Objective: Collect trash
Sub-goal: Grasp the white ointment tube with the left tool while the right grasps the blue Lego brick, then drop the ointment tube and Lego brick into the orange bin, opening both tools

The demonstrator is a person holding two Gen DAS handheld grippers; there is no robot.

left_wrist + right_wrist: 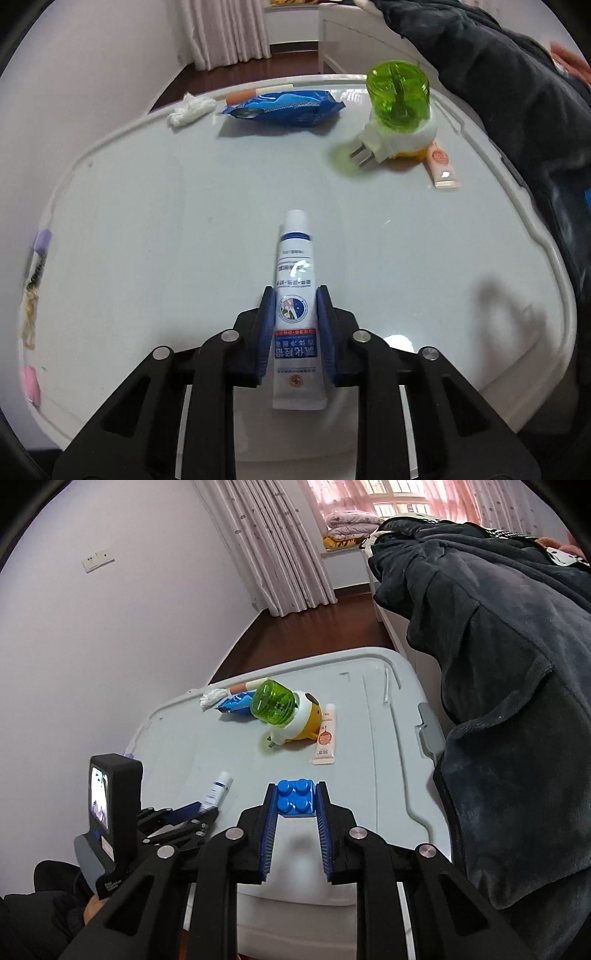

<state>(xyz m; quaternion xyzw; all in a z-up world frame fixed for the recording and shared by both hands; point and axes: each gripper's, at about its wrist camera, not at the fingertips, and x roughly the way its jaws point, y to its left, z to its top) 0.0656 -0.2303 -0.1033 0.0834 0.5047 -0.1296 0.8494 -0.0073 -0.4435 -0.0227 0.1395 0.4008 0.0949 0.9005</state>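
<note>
My left gripper (pixel 295 295) is shut on a white and blue ointment tube (pixel 295 280), which points away over the pale grey box lid (pixel 147 221). The tube also shows in the right wrist view (pixel 218 789) between the left gripper's fingers (pixel 184 810). My right gripper (pixel 296 788) is shut on a blue toy brick (pixel 296 796) held above the lid (pixel 369 738). Further back lie a blue wipes pack (pixel 284 108), a crumpled white tissue (pixel 190 109), a green-topped plug-in device (pixel 399 110) and a small peach tube (pixel 441 164).
A dark blanket (pixel 498 664) hangs over the bed along the lid's right side. A white wall (pixel 110 627) runs on the left, with curtains (pixel 277 546) and dark wood floor beyond. Small purple and pink things (pixel 42 242) lie at the lid's left rim.
</note>
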